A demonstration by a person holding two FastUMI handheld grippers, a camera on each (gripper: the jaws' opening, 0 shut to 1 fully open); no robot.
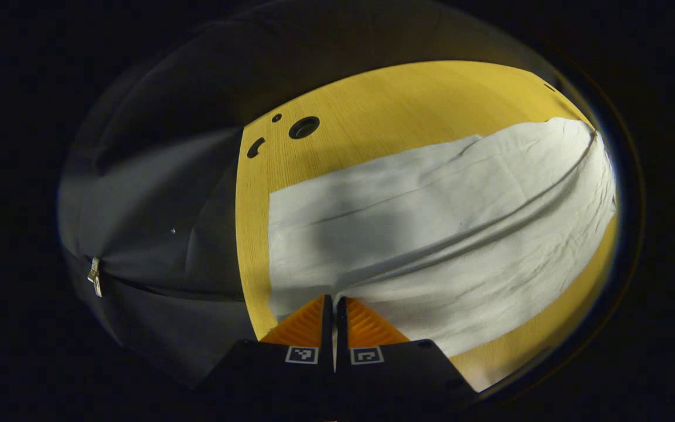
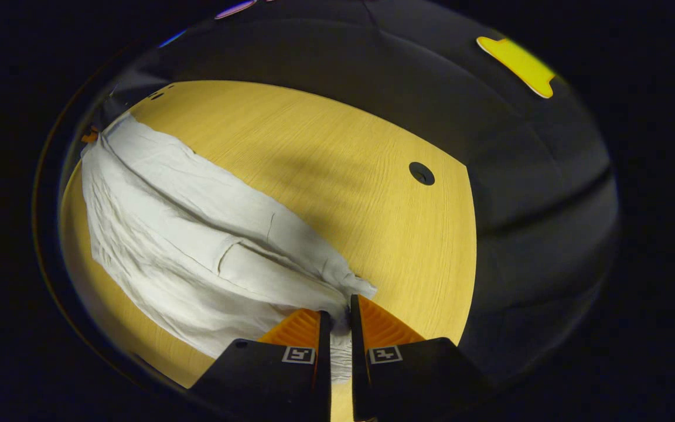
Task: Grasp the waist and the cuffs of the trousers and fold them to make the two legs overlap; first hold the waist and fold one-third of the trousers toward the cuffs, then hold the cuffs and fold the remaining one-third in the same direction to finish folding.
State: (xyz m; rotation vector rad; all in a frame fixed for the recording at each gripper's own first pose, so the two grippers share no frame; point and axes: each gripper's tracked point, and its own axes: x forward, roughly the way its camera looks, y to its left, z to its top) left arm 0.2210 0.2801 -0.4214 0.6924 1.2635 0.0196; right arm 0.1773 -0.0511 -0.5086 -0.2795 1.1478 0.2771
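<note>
While both grippers pinch white trousers (image 1: pixel 431 234), wooden table (image 2: pixel 343 146) beneath

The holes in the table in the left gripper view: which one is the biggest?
The round hole, the rightmost of the three near the table's far corner. The hole to its upper left is a small dot, and the hole to its lower left is a narrow slot.

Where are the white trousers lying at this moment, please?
The white cloth trousers lie stretched across the yellow wooden table, with the left gripper pinching one end; in the right gripper view the right gripper pinches the other, bunched end.
</note>
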